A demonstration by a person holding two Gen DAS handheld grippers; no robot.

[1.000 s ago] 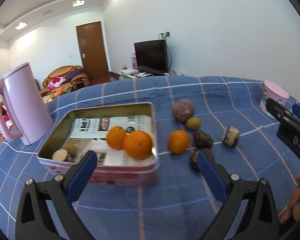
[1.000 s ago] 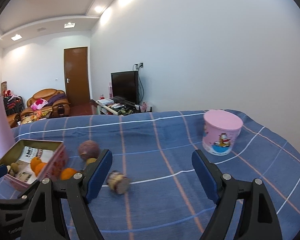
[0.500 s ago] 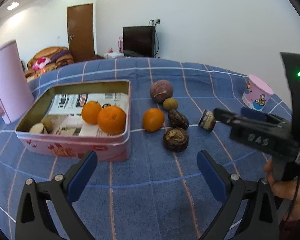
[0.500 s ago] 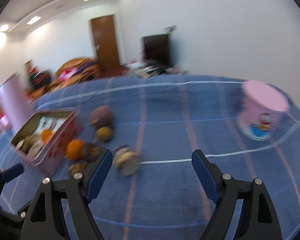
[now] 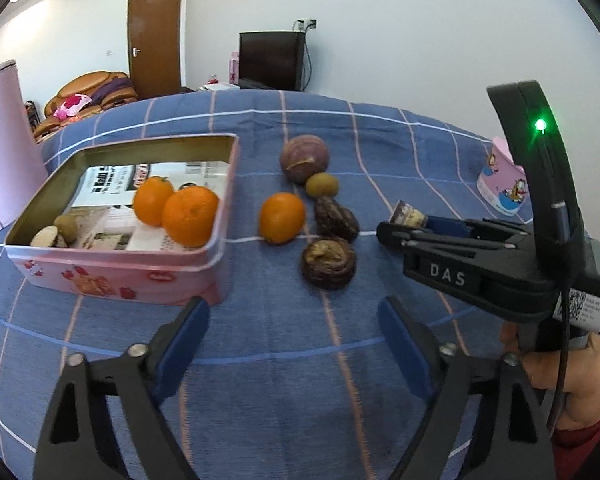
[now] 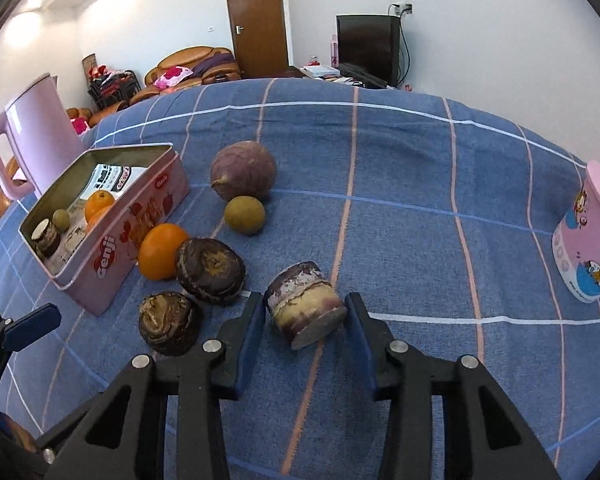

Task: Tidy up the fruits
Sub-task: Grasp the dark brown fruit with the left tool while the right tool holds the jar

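The right claw (image 6: 305, 322) sits low at the centre of its frame with a cut taro piece (image 6: 303, 304) between its blue pads. The jaws have just been closing; the left pad touches the piece, while a sliver of cloth shows at the right pad, so a firm grip cannot be told. The left claw (image 5: 290, 328) hangs fairly wide and empty at the lower middle of its frame, having just narrowed. The pink tin (image 5: 116, 270) at left holds two oranges (image 5: 172, 210). A third orange (image 5: 282, 217), two dark taros (image 5: 329, 262), a purple fruit (image 5: 304, 159) and a small green fruit (image 5: 321, 185) lie on the blue checked surface (image 5: 280, 380) beside it.
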